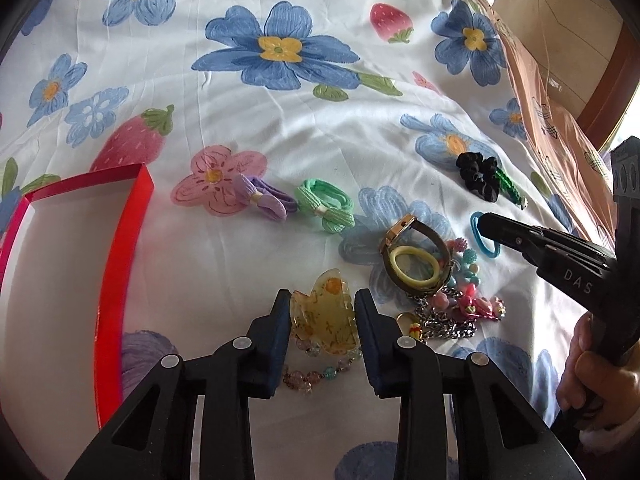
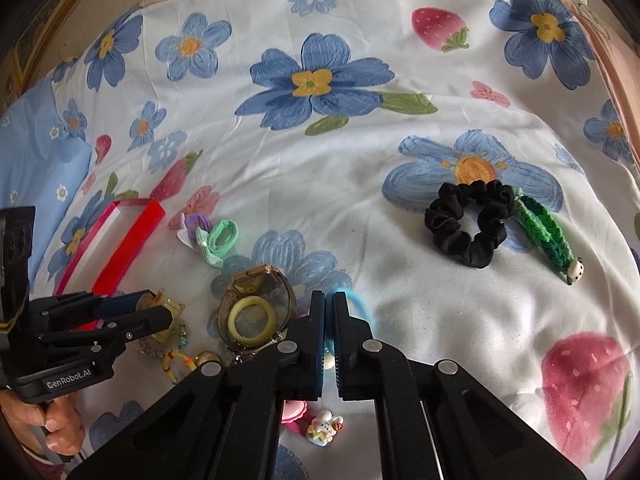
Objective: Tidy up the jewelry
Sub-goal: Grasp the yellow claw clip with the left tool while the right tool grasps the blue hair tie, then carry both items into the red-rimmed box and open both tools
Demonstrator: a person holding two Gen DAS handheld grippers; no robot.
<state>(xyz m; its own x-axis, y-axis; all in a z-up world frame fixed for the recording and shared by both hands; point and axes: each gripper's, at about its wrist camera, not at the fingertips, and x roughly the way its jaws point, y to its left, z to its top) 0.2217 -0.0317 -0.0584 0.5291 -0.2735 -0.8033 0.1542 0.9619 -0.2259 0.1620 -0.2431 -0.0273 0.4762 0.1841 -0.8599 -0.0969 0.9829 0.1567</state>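
Left wrist view: left tool is pinching the yellow claw clip, pads on both its sides; the clip sits on the bed sheet over a beaded bracelet. Red box is just to the left, open and empty. To do this well: lift straight up so the beads don't snag on the clip teeth, then carry it over the box wall before letting go.

Also here: 1 purple bow tie, 1 green bow tie, 1 watch with 1 yellow ring tie lying inside its band, 1 chain with charms.

Right wrist view: right tool is pressed together on the blue hair tie, loop sticking out to the right of the tips. Grip is thin, so lift slowly and check that the loop comes with it. Well apart, up right: 1 black scrunchie touching 1 green braided band. Below the tool: 1 pink clip and 1 bunny charm.
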